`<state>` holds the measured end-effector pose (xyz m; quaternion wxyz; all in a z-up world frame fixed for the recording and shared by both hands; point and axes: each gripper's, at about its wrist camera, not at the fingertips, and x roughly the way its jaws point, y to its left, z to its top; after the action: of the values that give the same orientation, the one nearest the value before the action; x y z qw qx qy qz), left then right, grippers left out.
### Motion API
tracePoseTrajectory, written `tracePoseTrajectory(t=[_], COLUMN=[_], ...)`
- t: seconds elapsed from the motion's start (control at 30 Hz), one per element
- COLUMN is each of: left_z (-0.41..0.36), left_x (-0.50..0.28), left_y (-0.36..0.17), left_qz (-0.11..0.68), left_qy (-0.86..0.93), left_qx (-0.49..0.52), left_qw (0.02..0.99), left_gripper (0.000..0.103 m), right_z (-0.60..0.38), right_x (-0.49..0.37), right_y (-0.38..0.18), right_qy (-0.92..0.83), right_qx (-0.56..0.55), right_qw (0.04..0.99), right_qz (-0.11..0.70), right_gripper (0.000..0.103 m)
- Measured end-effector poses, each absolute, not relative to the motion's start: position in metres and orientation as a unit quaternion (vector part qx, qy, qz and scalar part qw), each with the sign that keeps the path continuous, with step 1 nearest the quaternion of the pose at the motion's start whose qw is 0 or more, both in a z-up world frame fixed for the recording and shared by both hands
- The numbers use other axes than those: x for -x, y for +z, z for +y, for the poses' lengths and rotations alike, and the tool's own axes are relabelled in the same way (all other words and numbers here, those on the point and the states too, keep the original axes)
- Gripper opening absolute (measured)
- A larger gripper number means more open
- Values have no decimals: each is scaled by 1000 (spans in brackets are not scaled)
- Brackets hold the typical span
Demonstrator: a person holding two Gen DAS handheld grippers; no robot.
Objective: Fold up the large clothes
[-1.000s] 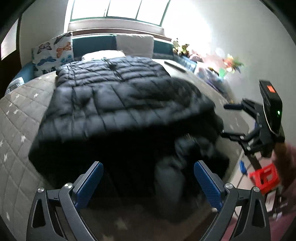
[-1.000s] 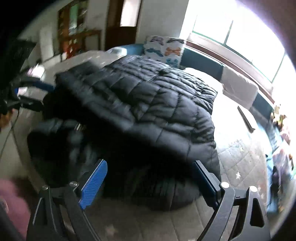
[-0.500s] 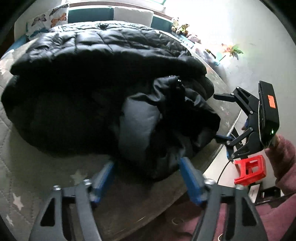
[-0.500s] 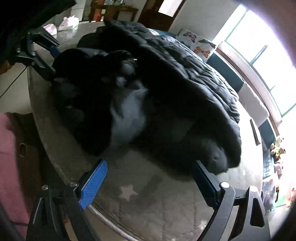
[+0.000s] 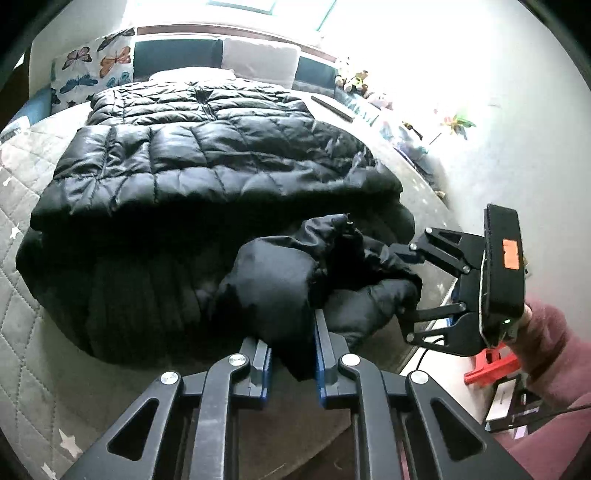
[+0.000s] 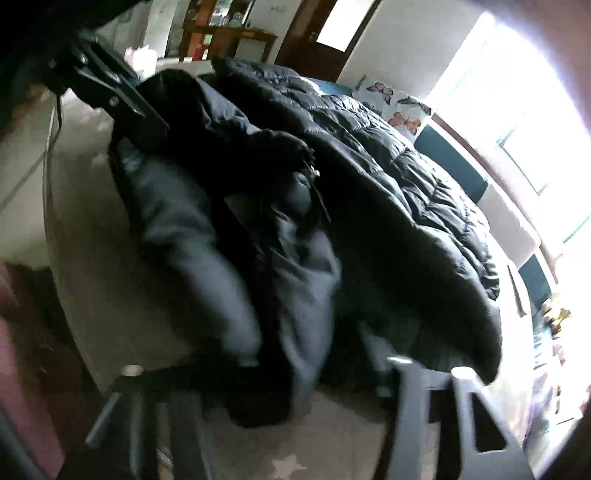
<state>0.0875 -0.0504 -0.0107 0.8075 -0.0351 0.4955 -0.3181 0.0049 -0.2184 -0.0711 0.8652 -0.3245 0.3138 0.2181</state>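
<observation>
A large black quilted puffer jacket lies spread on a grey quilted bed; it also fills the right wrist view. Its near part is bunched into a dark wad. My left gripper is shut on that wad of jacket fabric. My right gripper shows at the right of the left wrist view, its jaws apart around the bunched end of the jacket. In the blurred right wrist view its fingers stand wide apart with jacket fabric between them.
A butterfly-print pillow and cushions line the far side under a bright window. Soft toys sit at the far right. A red stool stands on the floor past the bed's edge. A wooden door is behind.
My left gripper has closed from wide open onto the bunched jacket. My right gripper has moved in against the bunched end, still open. Both cameras dipped toward the bed's edge.
</observation>
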Motion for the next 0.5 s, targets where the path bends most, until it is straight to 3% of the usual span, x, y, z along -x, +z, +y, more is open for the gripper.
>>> tracePoseTrajectory(t=[0.03, 0.17, 0.27, 0.33, 0.37, 0.5], left_z=[-49, -38, -22, -7, 0, 16], left_x=[-88, -81, -67, -53, -48, -38], left_y=[-9, -4, 6, 15, 16, 10], left_qz=[496, 492, 469, 435, 424, 405], left_qy=[-318, -334, -332, -306, -294, -244], left_qx=[33, 34, 23, -1, -10, -52], left_qw=[807, 803, 818, 847, 857, 879], left_gripper=[20, 27, 50, 85, 90, 94], right_z=[-218, -225, -232, -235, -236, -241], right_x=[-5, -15, -24, -30, -31, -41], right_y=[-69, -39, -11, 0, 2, 19], right_qy=[219, 231, 240, 241, 241, 244], right_qx=[318, 245, 199, 181, 176, 147], right_qw=[868, 885, 897, 903, 904, 912], right_qz=[313, 321, 313, 307, 306, 296], right_gripper=[31, 26, 24, 23, 23, 23])
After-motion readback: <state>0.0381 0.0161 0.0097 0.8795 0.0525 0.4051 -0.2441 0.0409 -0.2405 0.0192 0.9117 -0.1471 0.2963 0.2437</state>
